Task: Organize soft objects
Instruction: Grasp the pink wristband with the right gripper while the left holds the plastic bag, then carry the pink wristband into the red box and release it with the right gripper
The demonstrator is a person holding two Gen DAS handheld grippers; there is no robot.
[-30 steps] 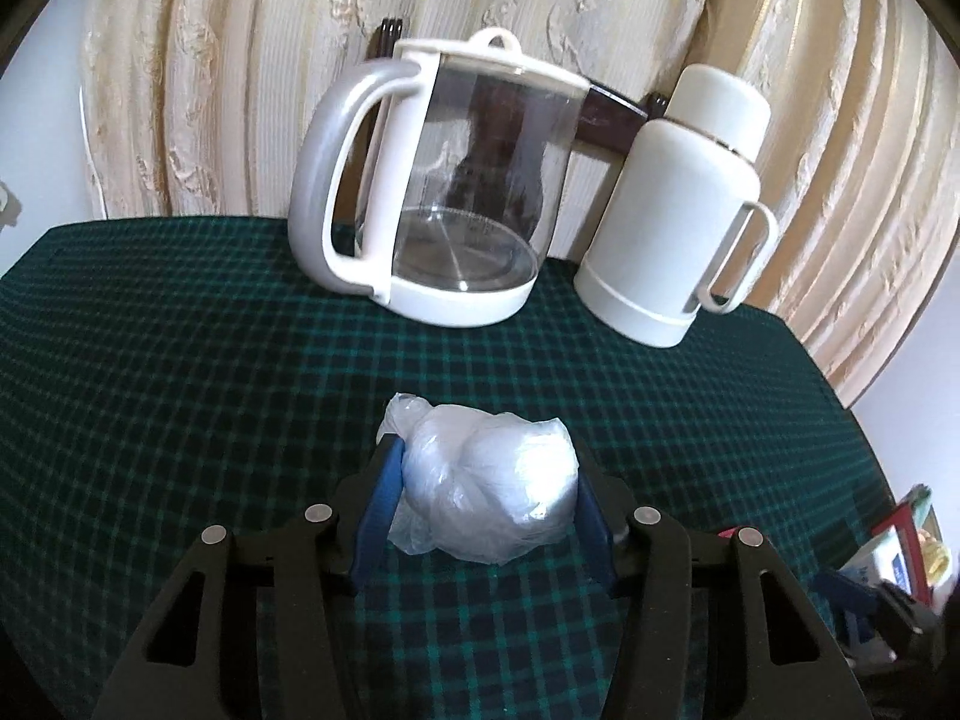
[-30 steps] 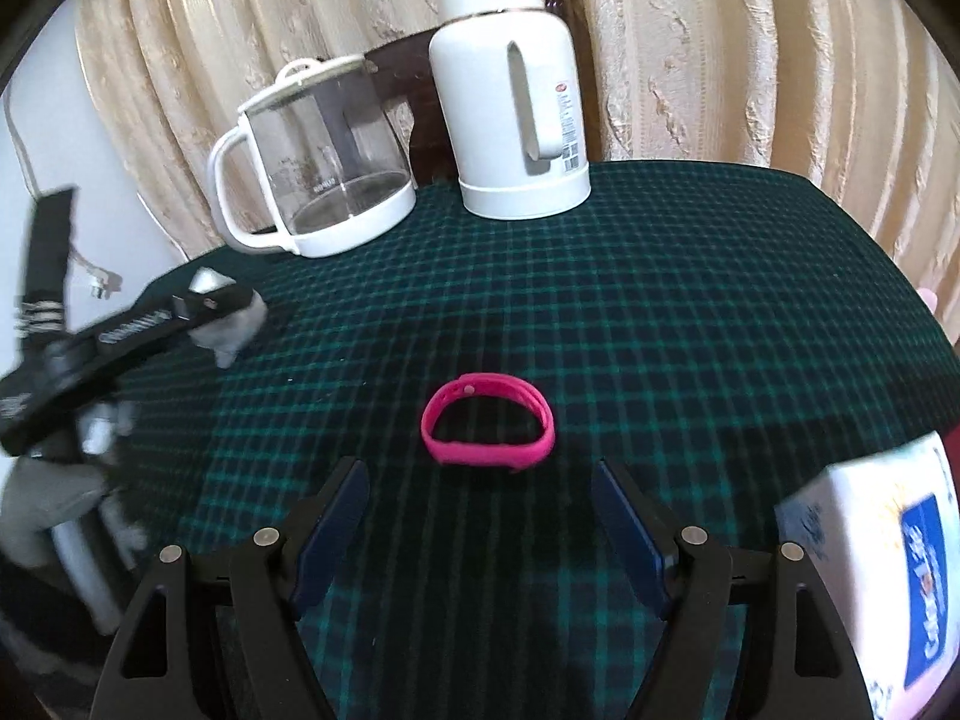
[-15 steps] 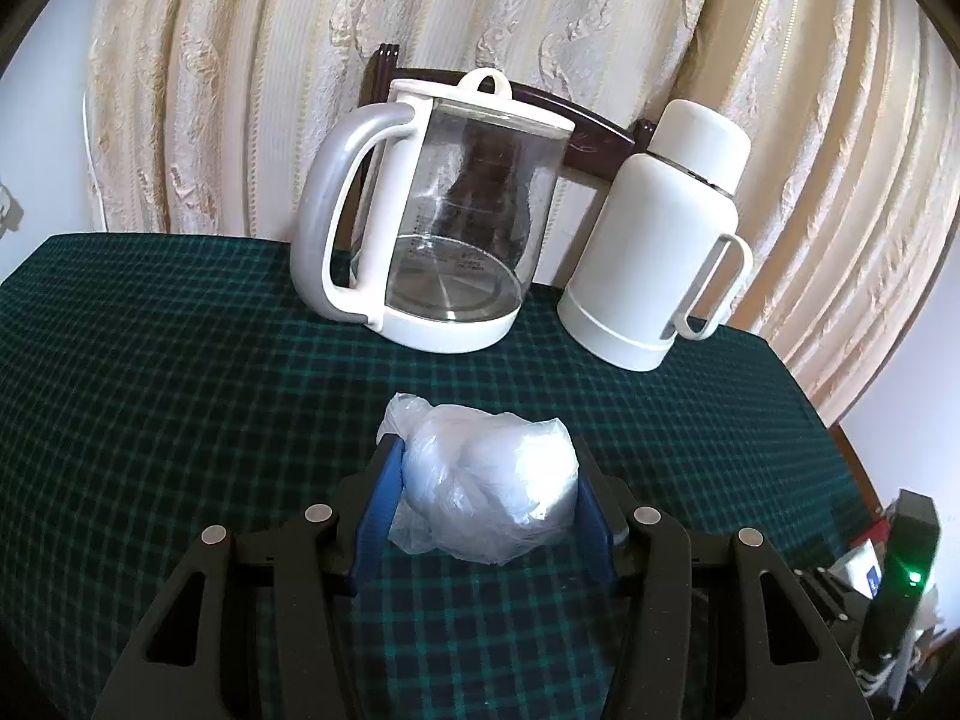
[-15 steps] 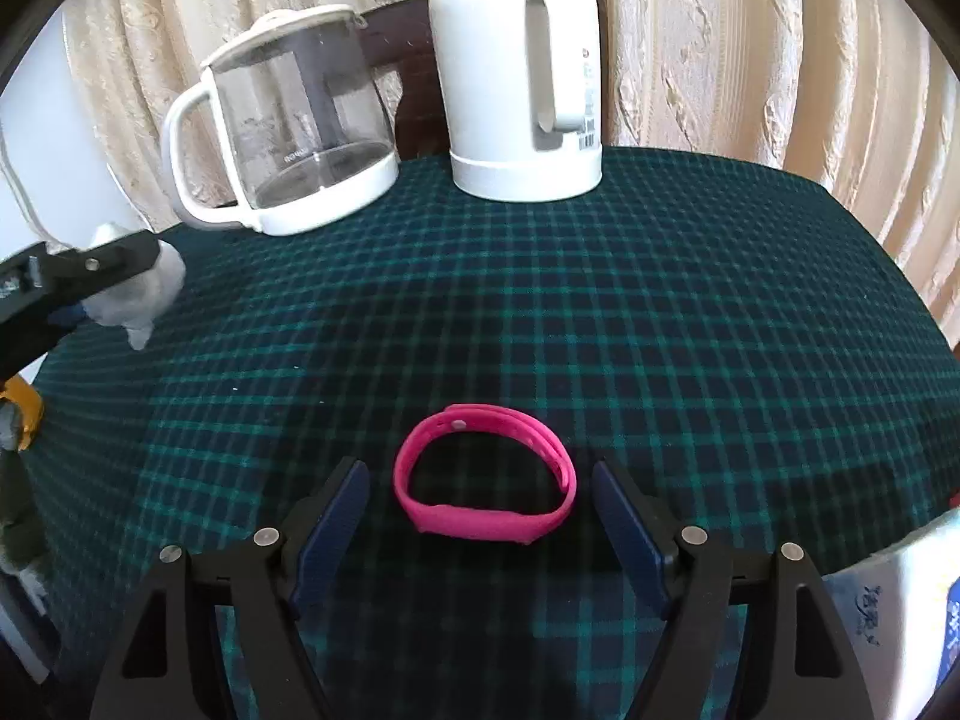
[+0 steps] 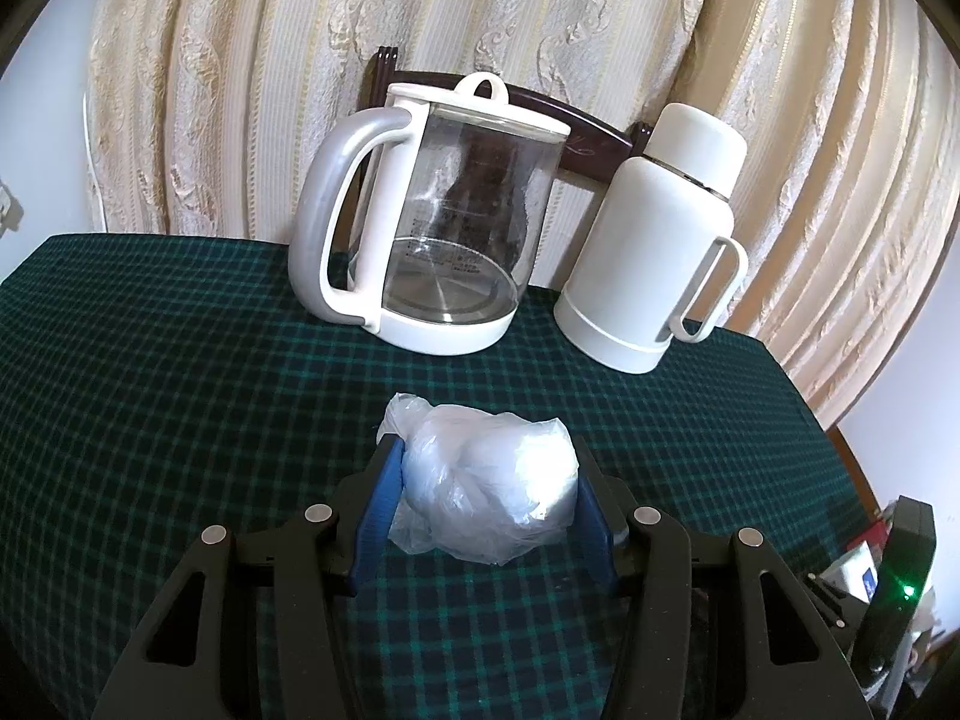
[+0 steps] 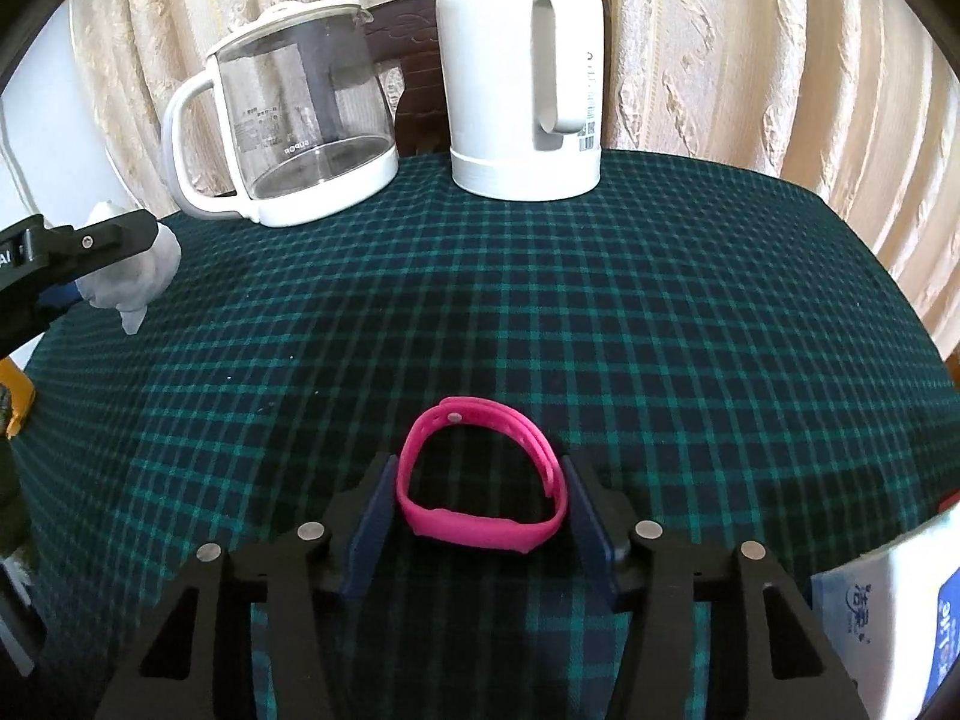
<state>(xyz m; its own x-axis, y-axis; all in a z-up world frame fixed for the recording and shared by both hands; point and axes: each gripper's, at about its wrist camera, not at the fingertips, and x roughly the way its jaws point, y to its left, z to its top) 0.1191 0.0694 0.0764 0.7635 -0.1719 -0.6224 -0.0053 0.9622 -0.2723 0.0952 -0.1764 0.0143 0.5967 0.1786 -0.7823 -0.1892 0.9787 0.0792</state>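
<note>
The left tool [image 5: 486, 492] is held low and level over the green checked surface [image 5: 180, 372], pointed toward the curtain; its blue pads [image 5: 379, 495] are pressed against both sides of a bundled clear plastic bag [image 5: 489, 483], which is pinched between them. From the right wrist view the same bundle [image 6: 135, 276] is seen raised at the left edge of the surface, near the glass kettle [image 6: 294, 120].

The right tool [image 6: 477, 504] is lowered close to the cloth, its fingers spread — a pink wristband [image 6: 483, 486] is framed between them. The band's right side lies against or just beside the right pad [image 6: 591, 516]; whether it is touched cannot be told. A small gap is left at the other pad.

A white thermos [image 6: 522, 66] is stood beside the kettle at the far edge — a tissue pack [image 6: 894, 618] is seen at lower right.
</note>
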